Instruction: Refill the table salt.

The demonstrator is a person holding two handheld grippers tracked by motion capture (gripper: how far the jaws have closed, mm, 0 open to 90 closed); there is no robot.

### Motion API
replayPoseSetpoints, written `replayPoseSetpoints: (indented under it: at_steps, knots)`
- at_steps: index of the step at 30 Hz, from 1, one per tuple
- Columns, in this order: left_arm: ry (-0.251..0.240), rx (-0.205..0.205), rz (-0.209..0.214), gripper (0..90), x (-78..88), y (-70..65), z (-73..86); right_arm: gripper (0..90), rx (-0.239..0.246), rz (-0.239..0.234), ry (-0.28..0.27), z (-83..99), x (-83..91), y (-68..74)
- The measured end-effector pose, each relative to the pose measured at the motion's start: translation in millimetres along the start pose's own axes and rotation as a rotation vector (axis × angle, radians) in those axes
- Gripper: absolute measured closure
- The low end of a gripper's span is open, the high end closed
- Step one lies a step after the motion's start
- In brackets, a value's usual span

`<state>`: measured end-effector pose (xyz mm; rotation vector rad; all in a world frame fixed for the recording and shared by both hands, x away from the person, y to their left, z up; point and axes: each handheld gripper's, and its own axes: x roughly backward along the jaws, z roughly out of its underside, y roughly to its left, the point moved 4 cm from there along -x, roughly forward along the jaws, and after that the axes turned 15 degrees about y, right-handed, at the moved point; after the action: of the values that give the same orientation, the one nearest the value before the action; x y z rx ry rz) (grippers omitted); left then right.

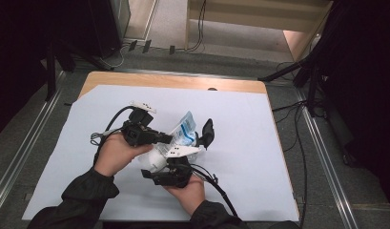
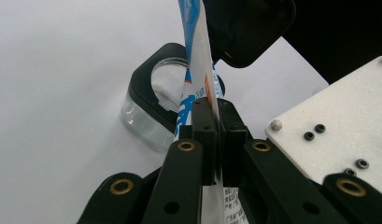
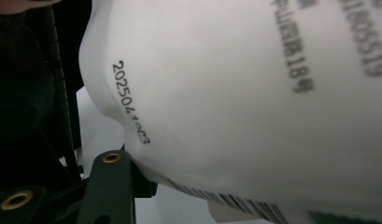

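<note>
Pouch clamped in left gripper, right gripper grip hidden, cannot tell

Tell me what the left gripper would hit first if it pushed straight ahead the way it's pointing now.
The left gripper is shut on the blue-and-white pouch. Straight ahead, probably the right gripper's black jaw beside the pouch; the clear container with a black rim sits lower left. Depth is unclear.

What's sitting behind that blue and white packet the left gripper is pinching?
Behind the packet stands a clear jar with a black rim on the white sheet. The packet covers the jar's far side, and its contents cannot be made out.
</note>
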<state>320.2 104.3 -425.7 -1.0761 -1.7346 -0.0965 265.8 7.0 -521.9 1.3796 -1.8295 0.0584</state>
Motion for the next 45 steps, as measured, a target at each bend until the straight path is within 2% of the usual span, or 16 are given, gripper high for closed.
replayPoseSetpoints:
  at_steps: [5, 12, 16, 31, 36, 40, 45]
  knots:
    - [-0.009, -0.003, 0.009, 88.2, 1.5, 0.8, -0.3, 51.3, -0.02, -0.042, -0.018, -1.5, 1.6, 0.0]
    - [-0.019, 0.0, 0.034, 86.0, 3.0, -0.5, -0.7, 52.8, -0.021, -0.056, -0.035, -2.5, 3.3, -0.9]
    - [-0.028, -0.004, 0.037, 85.4, 5.5, -1.2, -0.8, 53.3, -0.02, -0.083, -0.046, -4.0, 5.3, -0.2]
    - [-0.022, 0.0, 0.011, 87.2, 2.0, 0.6, -0.7, 53.2, -0.025, -0.08, -0.03, -3.5, 3.7, -1.6]
    - [-0.045, 0.008, 0.014, 87.7, 1.2, 2.5, -3.4, 50.9, -0.022, -0.104, -0.024, -5.7, 4.5, -2.2]
    - [-0.046, 0.007, 0.017, 87.8, 0.5, 2.3, -3.5, 50.1, -0.002, -0.079, -0.016, -6.7, 4.3, -1.1]
    - [-0.05, 0.007, 0.025, 87.3, 0.4, 2.7, -3.0, 52.4, -0.012, -0.077, -0.017, -6.4, 4.2, -1.7]
